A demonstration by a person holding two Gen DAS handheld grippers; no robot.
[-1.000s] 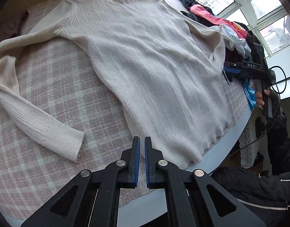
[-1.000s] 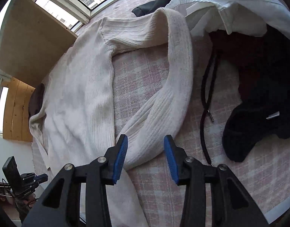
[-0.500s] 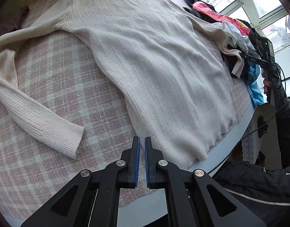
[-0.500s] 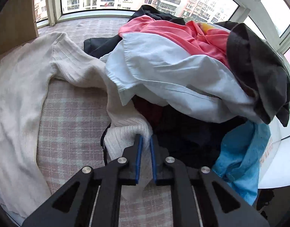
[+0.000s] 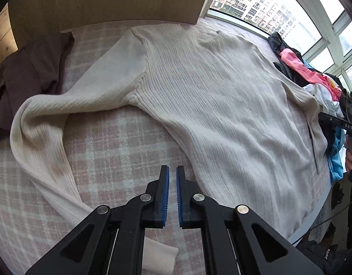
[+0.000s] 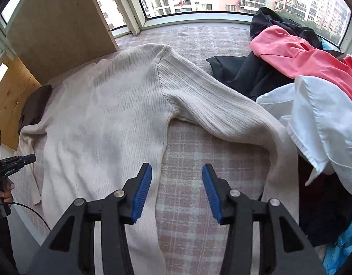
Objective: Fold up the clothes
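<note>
A cream ribbed sweater (image 5: 222, 105) lies spread flat, front down or up I cannot tell, on a pink plaid blanket (image 5: 121, 151). Its left sleeve (image 5: 38, 142) bends back toward me, and the cuff (image 5: 157, 259) shows under my left gripper (image 5: 172, 171), which is shut and holds nothing. My right gripper (image 6: 177, 171) hovers over bare blanket between the sweater body (image 6: 102, 123) and the right sleeve (image 6: 222, 114). Its jaws are opening with nothing between them. The right sleeve runs down along the clothes pile.
A pile of clothes sits at the right: a pink garment (image 6: 297, 55), a white shirt (image 6: 325, 119) and black pieces (image 6: 249, 73). A brown garment (image 5: 31, 75) lies at the far left. A wooden panel (image 6: 59, 23) and windows stand behind. The bed edge is near me.
The right gripper, shut on the right sleeve's cuff half a second ago, has let it go, opened and swung left over the blanket. The left gripper moved toward the left sleeve, still shut.
</note>
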